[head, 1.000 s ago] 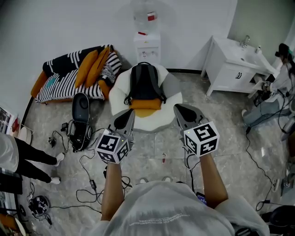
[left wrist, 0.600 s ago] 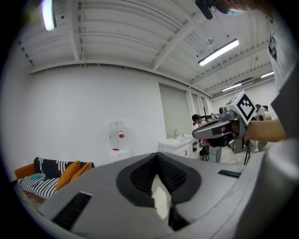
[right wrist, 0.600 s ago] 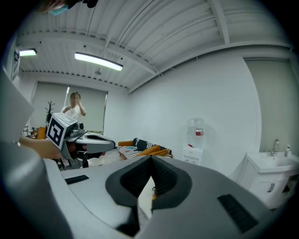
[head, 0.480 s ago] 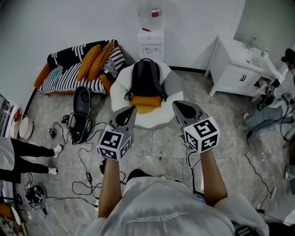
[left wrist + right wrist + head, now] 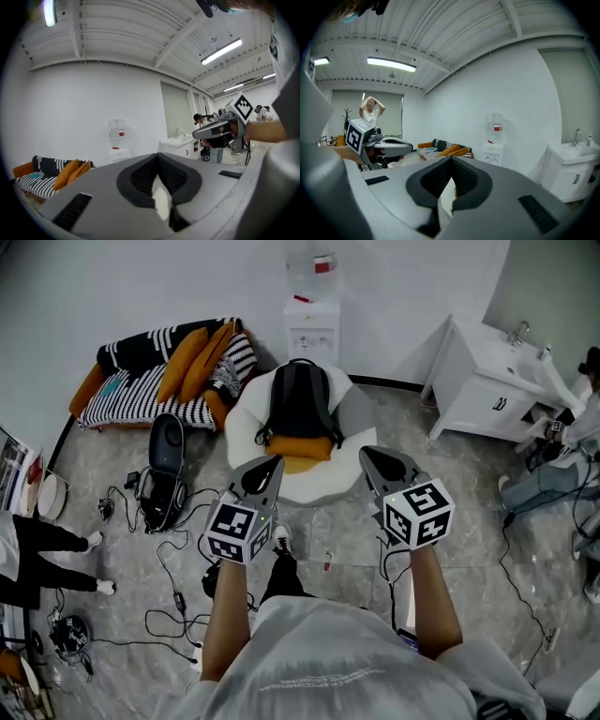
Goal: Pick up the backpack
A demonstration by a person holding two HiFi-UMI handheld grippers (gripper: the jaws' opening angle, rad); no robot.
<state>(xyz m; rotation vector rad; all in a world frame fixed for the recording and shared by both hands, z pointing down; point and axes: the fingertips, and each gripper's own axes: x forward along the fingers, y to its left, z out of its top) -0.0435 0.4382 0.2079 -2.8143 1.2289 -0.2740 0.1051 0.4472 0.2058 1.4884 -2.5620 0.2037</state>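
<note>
Left gripper [image 5: 158,157]: ribbed black pads pressed together at the tips, nothing between them. Right gripper [image 5: 451,160]: same, pads meeting, empty. Each gripper view looks nearly level across the room over its own grey jaw housing; the floor in front is hidden by the housing.

Head view: left gripper [image 5: 265,468] and right gripper [image 5: 372,457] held side by side, apart from each other, tips pointing to 12 o'clock. Marker cubes sit at the rear of each, bare forearms behind.

Dark grey fabric backpack [image 5: 300,404]: at 12 o'clock from both grippers, between their lines of aim, not touched by either. It stands upright with its shoulder straps facing the camera, leaning on a white round padded chair [image 5: 246,423]. A flat orange cushion [image 5: 300,447] lies at its base on the chair seat. Gripper tips overlap the chair's near rim in this view; contact cannot be judged.

Surroundings:
- White water dispenser with clear bottle [image 5: 312,326], 12 o'clock, behind the chair against the wall.
- Black-and-white striped low sofa with orange pillows [image 5: 141,395], 10 o'clock.
- White sink cabinet [image 5: 489,390], 2 o'clock.
- Black oval hard case [image 5: 165,474], 9 o'clock of the left gripper, on the grey marble-pattern floor [image 5: 469,521], with loose black cables [image 5: 173,610] around it.
</note>
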